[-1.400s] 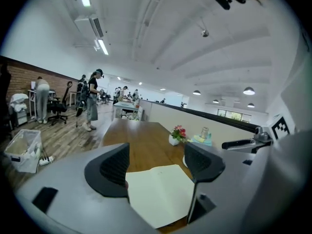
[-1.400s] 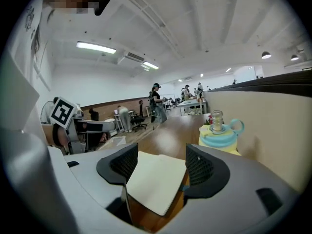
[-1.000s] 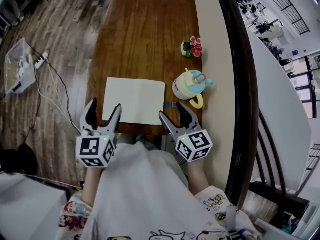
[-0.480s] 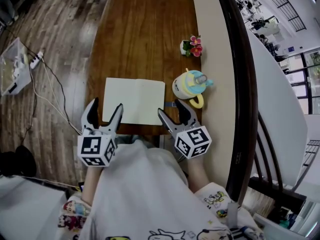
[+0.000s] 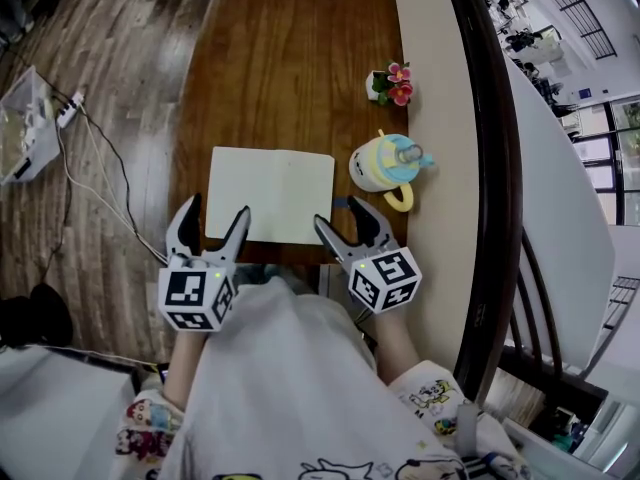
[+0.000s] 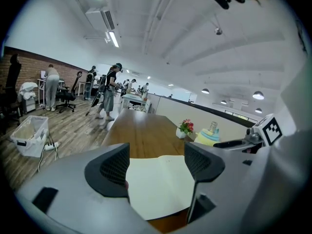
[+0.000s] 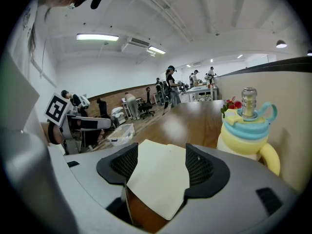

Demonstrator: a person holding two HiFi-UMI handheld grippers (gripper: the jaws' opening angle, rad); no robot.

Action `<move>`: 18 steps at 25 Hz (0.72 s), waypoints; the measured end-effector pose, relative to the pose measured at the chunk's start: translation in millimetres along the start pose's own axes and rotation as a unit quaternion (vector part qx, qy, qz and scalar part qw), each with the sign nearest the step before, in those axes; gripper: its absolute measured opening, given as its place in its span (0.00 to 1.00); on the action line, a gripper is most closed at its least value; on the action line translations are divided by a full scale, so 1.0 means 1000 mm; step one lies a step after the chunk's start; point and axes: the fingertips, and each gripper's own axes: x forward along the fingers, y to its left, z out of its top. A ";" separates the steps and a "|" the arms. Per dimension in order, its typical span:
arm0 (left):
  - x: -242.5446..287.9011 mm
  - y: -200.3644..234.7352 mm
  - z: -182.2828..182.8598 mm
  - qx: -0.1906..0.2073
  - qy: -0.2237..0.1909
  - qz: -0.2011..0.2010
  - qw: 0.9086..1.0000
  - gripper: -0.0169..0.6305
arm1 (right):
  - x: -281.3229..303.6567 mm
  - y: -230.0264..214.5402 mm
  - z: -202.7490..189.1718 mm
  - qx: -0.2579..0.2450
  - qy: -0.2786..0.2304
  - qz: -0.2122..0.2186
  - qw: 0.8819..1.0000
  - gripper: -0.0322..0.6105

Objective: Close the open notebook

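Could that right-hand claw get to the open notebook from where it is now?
Probably yes. The right gripper is open and empty, just short of the notebook, with nothing between them. The cup stands off to the right, clear of that path.

We see a long wooden table [image 5: 290, 68]. An open notebook [image 5: 270, 195] lies at its near edge, a yellow-and-blue cup [image 5: 385, 168] beside it at the right edge, and potted flowers [image 5: 390, 83] farther along.
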 end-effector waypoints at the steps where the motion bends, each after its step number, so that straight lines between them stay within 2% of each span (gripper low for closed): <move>1: 0.001 0.000 -0.003 -0.002 0.004 0.000 1.000 0.53 | 0.001 0.000 -0.003 0.001 0.004 0.000 1.000 0.47; 10: 0.008 -0.002 -0.036 -0.027 0.033 -0.004 0.999 0.53 | 0.015 -0.008 -0.031 0.009 0.044 0.010 0.999 0.47; 18: 0.018 -0.011 -0.071 -0.052 0.071 -0.030 0.996 0.53 | 0.033 -0.012 -0.068 0.013 0.093 0.019 0.995 0.47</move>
